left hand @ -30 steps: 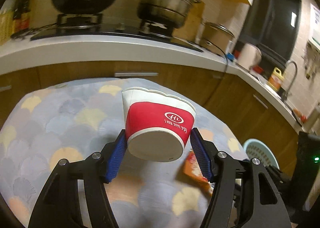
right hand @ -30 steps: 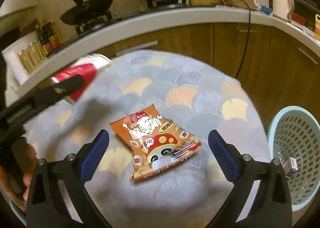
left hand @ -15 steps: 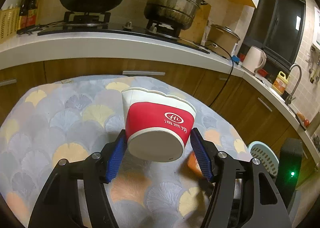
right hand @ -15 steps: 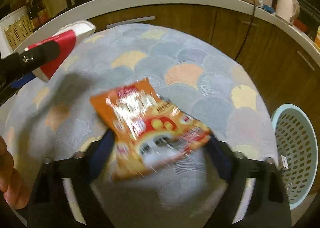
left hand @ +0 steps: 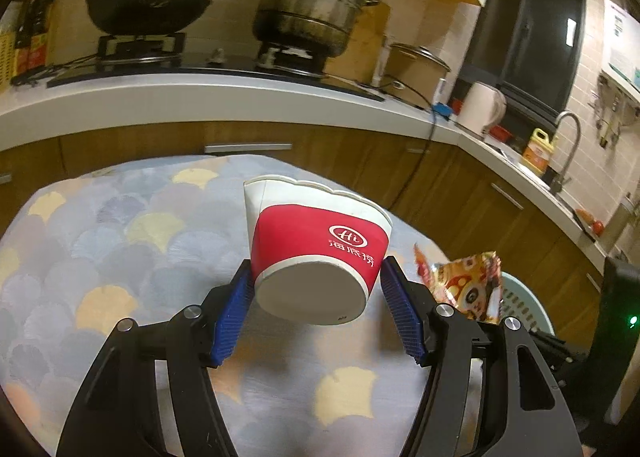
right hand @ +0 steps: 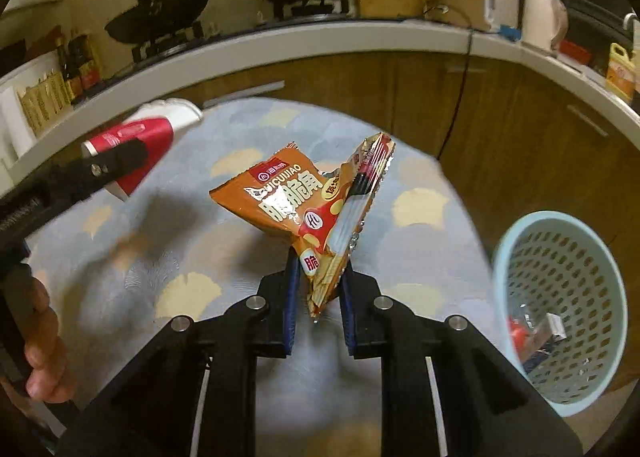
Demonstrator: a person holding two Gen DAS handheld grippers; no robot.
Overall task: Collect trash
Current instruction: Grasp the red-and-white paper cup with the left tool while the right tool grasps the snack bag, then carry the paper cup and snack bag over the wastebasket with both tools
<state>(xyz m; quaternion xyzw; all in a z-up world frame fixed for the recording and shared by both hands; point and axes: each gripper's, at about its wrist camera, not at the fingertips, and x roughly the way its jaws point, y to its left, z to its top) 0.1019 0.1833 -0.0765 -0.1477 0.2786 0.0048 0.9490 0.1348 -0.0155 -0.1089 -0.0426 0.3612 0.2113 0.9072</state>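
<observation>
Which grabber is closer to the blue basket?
Right. The right gripper, holding the snack bag, is beside the basket. The left gripper, holding the cup, is farther away across the table.

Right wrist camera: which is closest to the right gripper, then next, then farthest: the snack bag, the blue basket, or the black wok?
1. Snack bag: pinched in the right gripper.
2. Blue basket: low on the right, beside the table.
3. Black wok: far back on the stove, upper left.
</observation>
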